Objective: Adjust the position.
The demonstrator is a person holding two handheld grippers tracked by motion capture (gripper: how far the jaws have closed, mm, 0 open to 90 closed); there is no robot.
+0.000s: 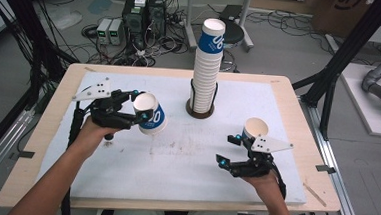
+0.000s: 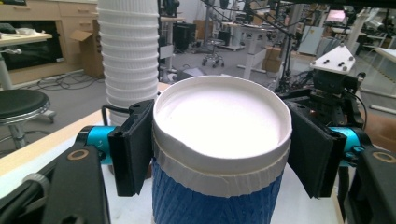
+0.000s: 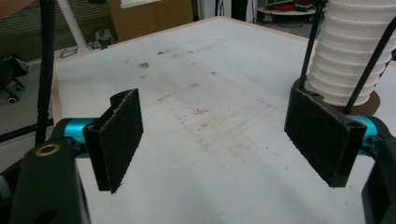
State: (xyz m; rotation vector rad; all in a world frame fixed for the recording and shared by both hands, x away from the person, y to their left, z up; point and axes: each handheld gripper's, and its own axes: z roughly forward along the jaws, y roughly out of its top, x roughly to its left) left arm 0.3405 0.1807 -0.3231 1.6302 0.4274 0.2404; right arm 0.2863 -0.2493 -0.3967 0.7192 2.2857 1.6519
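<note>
The left gripper (image 1: 139,106) is clamped on a paper cup (image 1: 150,115). Lower it upright onto the desk (image 1: 175,161), at nine o'clock from the cup stack (image 1: 207,68). The right gripper (image 1: 229,149) jaws stand apart, empty.

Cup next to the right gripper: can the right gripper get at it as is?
Probably yes. The right gripper has its jaws open and empty, and the loose cup stands just beyond it on the table with nothing between. It would have to turn toward the cup, since its jaws now face the cup stack.
</note>
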